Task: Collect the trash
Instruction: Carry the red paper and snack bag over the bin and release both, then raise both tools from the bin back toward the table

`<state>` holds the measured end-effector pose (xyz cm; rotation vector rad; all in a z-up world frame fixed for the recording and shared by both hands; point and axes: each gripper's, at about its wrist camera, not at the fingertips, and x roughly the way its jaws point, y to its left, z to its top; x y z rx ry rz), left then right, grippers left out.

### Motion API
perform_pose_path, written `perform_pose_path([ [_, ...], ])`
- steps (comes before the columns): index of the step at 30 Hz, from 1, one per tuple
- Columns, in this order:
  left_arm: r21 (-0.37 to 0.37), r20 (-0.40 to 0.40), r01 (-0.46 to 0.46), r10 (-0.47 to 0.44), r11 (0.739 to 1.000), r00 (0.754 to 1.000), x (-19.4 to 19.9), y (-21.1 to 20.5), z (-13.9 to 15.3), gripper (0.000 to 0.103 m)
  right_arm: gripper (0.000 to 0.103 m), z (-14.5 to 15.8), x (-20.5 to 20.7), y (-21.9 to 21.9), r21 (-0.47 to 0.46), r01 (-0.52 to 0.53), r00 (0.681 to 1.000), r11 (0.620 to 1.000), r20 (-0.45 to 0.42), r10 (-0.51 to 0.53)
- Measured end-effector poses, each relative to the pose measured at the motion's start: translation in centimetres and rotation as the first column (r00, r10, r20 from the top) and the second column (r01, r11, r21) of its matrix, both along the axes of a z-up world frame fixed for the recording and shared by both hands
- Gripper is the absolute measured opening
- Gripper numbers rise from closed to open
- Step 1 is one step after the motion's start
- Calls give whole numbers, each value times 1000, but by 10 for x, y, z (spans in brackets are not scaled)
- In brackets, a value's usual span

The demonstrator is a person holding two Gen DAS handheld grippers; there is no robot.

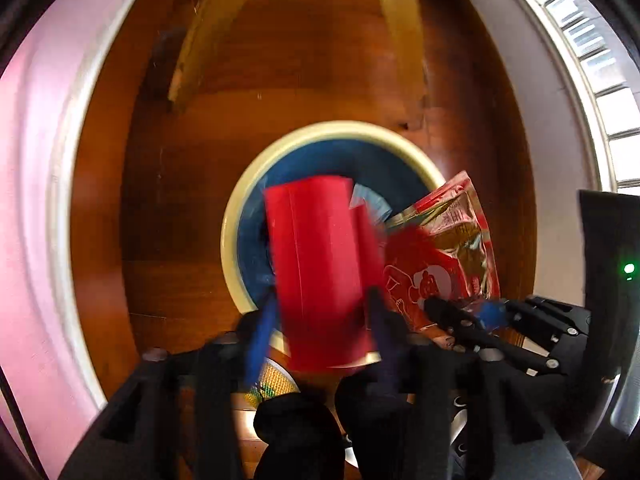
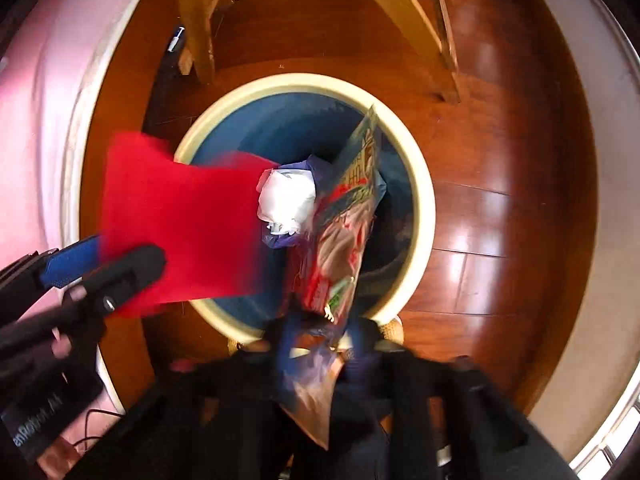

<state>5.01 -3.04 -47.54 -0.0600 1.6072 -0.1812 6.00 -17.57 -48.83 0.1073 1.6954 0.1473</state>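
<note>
Above the bin [image 2: 420,184], left gripper [image 1: 320,304] clamps a red carton [image 1: 316,264] and right gripper [image 2: 324,328] clamps a snack wrapper [image 2: 344,216]; disposal step, next requiring both jaws to release.

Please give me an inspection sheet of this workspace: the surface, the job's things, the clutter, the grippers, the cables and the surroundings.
Surface: glossy brown wooden floor.
Job's things: round cream-rimmed blue trash bin; flat red cardboard box; printed red foil snack wrapper; both are above the bin. Crumpled white paper lies inside.
Clutter: nothing seen.
Grippers: left gripper shut on the box; right gripper shut on the wrapper.
Cables: thin dark cable at the lower left of the right wrist view.
Surroundings: pale wooden furniture legs; pink wall.
</note>
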Motion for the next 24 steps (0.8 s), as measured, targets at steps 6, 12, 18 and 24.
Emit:
perform_pose_path([
  [6,40,8,-23,22,999,1000,-1,9,-13,84,58,-10,0,2,-4,30,1000,1000,0,-30],
  [12,78,23,-35,33,996,999,-5,26,16,84,58,9,1,4,7,56,998,998,-2,-56],
  [18,113,70,-62,54,992,996,-8,37,71,84,58,61,0,5,-4,60,998,998,28,-60],
  [24,96,164,-119,102,988,981,-9,41,149,84,58,133,3,6,-22,49,994,999,98,-46],
])
